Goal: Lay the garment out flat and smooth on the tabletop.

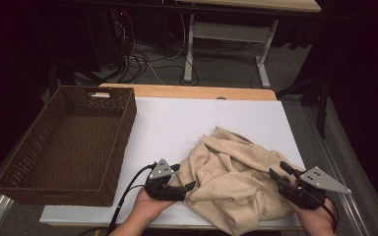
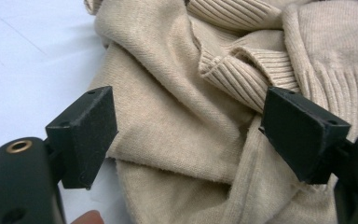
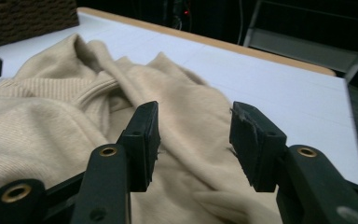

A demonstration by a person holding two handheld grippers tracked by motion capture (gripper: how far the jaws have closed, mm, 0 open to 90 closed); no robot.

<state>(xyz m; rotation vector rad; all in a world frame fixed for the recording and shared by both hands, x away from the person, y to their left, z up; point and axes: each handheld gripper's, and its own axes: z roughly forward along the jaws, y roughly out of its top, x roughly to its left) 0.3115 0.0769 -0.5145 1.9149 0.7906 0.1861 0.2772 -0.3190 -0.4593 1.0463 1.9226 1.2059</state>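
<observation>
Centrally, the white rectangular table sheet [image 1: 177, 123] carries a dark woven wicker basket [image 1: 69, 142] at nine o'clock, probably the destination, and a crumpled beige knitted sweater [image 1: 231, 182] at five o'clock. Flanking it, the left gripper [image 1: 189, 186] gapes over a fold, unpinched; the right gripper [image 1: 275, 172] hangs parted above cloth, gripping nothing.

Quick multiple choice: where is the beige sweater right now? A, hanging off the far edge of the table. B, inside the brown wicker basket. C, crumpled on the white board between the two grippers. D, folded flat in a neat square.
C: the beige sweater lies crumpled on the white board, with the left gripper and right gripper at either side; nothing shows in the brown wicker basket.
</observation>
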